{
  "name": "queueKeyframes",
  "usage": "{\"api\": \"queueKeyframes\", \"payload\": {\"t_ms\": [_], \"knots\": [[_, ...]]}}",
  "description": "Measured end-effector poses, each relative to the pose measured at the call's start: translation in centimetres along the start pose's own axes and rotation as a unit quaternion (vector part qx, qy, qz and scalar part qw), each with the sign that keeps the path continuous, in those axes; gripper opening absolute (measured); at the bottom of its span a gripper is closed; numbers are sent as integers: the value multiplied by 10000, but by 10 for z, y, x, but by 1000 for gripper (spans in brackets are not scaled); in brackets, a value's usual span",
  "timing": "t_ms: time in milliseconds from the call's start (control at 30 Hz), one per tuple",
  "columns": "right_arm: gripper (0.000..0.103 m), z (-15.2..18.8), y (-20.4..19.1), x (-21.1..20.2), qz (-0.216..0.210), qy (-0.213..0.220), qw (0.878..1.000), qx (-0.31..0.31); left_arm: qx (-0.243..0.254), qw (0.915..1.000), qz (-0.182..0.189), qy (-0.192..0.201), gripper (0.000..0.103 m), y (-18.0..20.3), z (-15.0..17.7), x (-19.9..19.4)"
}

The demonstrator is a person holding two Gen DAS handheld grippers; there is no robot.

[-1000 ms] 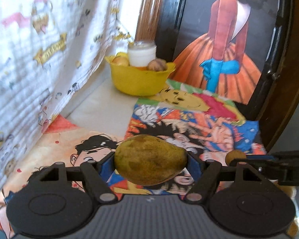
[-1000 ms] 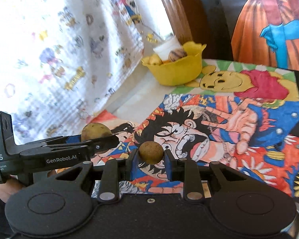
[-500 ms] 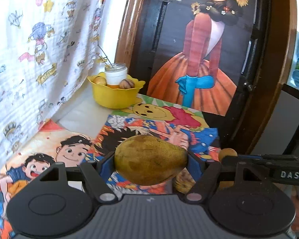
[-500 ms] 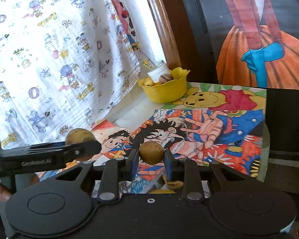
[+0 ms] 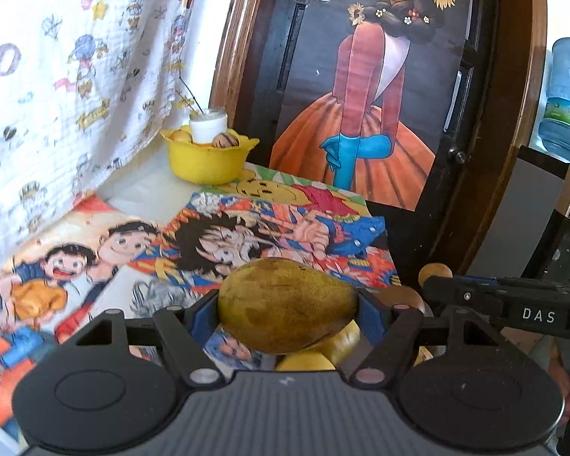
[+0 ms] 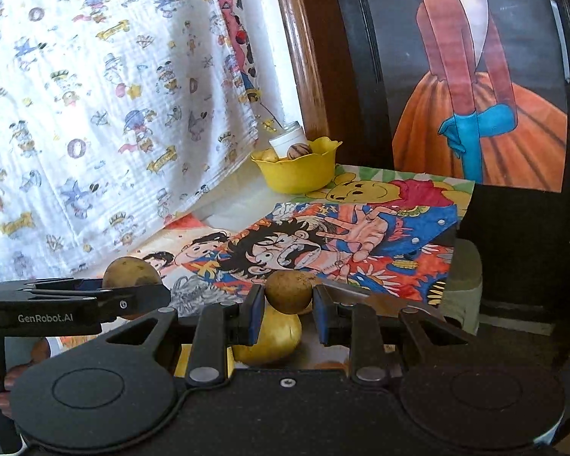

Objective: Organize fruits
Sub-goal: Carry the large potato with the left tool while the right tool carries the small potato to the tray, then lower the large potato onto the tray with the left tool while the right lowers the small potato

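My left gripper (image 5: 288, 306) is shut on a brown-green pear (image 5: 287, 304) and holds it above the table's near edge. My right gripper (image 6: 288, 304) is shut on a small round brown fruit (image 6: 288, 291); this fruit also shows in the left wrist view (image 5: 434, 270). The pear shows in the right wrist view (image 6: 131, 273), to the left. Yellow fruits (image 6: 269, 336) lie below both grippers, partly hidden. A yellow bowl (image 5: 209, 161) with fruits and a white jar (image 5: 208, 129) stands at the table's far end; the bowl also shows in the right wrist view (image 6: 298, 173).
Colourful cartoon mats (image 5: 247, 228) cover the table. A printed white curtain (image 5: 76, 76) hangs along the left. A dark door with a painted woman (image 5: 372, 95) stands behind the table. A blue water bottle (image 5: 568, 102) is at far right.
Both grippers have pulled back and up from the table with their fruits still held. The bowl now looks farther away and more of the door shows.
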State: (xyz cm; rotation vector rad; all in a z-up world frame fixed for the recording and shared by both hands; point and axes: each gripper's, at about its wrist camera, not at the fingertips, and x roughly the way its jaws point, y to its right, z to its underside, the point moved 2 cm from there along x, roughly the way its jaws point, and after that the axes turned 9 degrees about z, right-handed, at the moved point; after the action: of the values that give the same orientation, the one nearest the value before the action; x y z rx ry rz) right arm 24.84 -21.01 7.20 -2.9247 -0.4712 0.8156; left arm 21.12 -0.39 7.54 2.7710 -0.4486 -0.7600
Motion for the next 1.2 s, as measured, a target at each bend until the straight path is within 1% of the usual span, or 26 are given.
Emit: {"api": "queueKeyframes", "payload": {"t_ms": [200, 333, 500, 633, 1000, 1200], "knots": [[29, 22, -2, -16, -5, 74, 9999, -139, -191, 9998, -32, 6, 77, 9, 26, -9], [29, 37, -3, -22, 18, 51, 9998, -180, -206, 9997, -143, -29, 77, 15, 41, -12], [29, 54, -3, -25, 110, -19, 9996, -242, -248, 9995, -191, -93, 77, 17, 54, -14], [29, 65, -1, -24, 145, -125, 9996, -203, -401, 9988, -219, -190, 77, 16, 64, -13], [29, 79, -2, -20, 233, -240, 9991, -256, -611, 9967, -351, -392, 77, 15, 82, -10], [29, 84, -2, -19, 250, -281, 9990, -231, -586, 9965, -388, -448, 77, 18, 88, -9]]}}
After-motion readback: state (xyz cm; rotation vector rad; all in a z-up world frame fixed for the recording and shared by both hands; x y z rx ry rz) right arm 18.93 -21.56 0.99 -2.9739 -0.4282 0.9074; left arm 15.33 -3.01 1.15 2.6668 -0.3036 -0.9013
